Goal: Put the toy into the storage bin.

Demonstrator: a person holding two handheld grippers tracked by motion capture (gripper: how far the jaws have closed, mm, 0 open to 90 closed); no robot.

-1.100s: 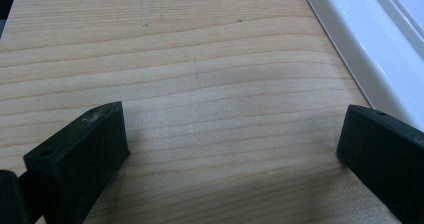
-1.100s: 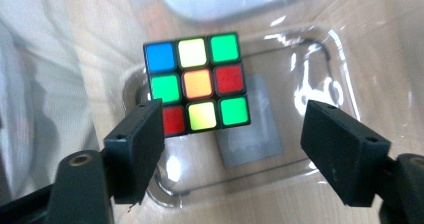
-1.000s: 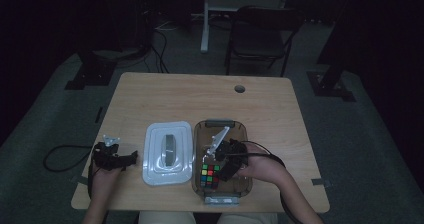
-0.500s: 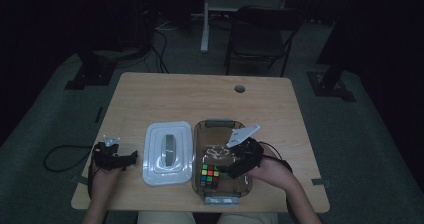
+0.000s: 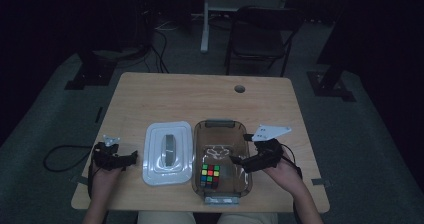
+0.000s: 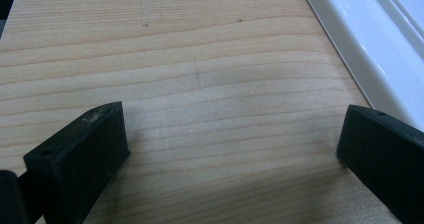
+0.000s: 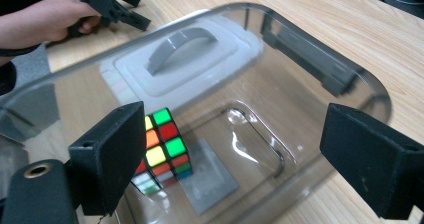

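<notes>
A clear plastic box [image 5: 223,134] stands at the table's near middle with a colourful puzzle cube [image 5: 210,175] on its floor, near the front. In the right gripper view the cube [image 7: 165,144] lies just past the left jaw. My right gripper [image 5: 235,160] is at the box's right wall, pointing left. Its jaws have just been opening and stand wide with nothing between them [image 7: 235,134]. A white lid [image 5: 168,151] with a grey handle lies flat to the left of the box. My left gripper [image 5: 131,157] rests open on the wood left of the lid [image 6: 380,39], holding nothing.
The wooden table [image 5: 200,99] has a cable hole [image 5: 239,89] at the back right. A grey latch [image 5: 219,123] sits at the box's far end. A cable [image 5: 60,156] trails off the left edge. A chair [image 5: 260,34] stands beyond the table.
My right gripper has drawn back to the right, from over the cube to the box's right wall. The cube stays on the box floor. The left gripper has kept still.
</notes>
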